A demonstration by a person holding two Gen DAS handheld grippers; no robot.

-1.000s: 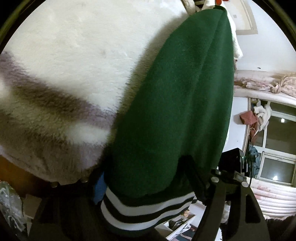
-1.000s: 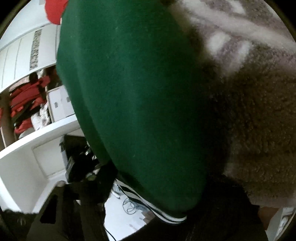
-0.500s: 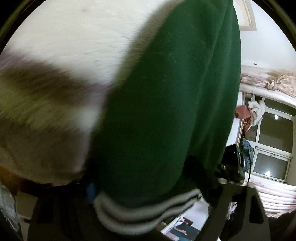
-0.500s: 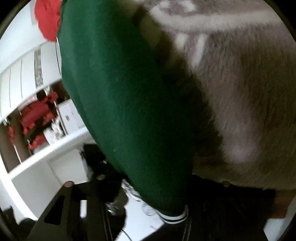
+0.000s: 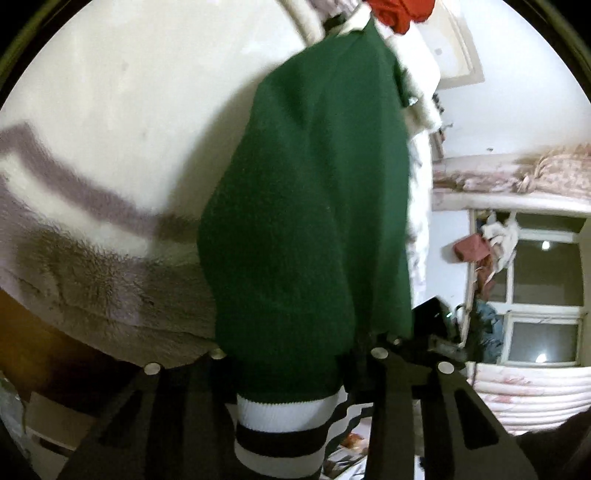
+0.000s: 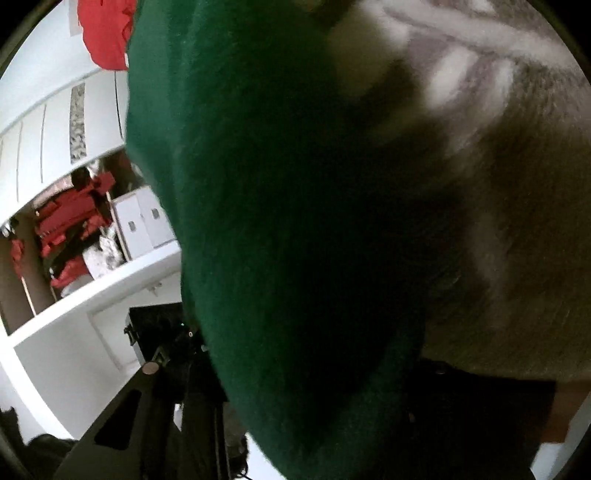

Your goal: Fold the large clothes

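Note:
A dark green sweater [image 5: 314, 206] with a white and black striped hem [image 5: 284, 432] lies stretched over a fluffy cream and grey blanket [image 5: 122, 122]. My left gripper [image 5: 295, 354] has the hem bunched between its fingers, and its jaws are closing onto the cloth. In the right wrist view the same green sweater [image 6: 266, 206] fills the middle. My right gripper [image 6: 306, 358] is closing on its edge. Its left finger [image 6: 147, 384] shows against the cloth, while the sweater hides the other finger.
A red garment [image 5: 399, 11] lies past the sweater's far end, also seen as the red cloth [image 6: 105, 33]. A window [image 5: 543, 295] stands to the right of the bed. White shelves [image 6: 92, 288] with boxes and red items stand to the left.
Both pairs of fingers have drawn in against the green sweater. The left view has risen and pulled back, bringing the red garment into sight. The right gripper has shifted sideways along the bed.

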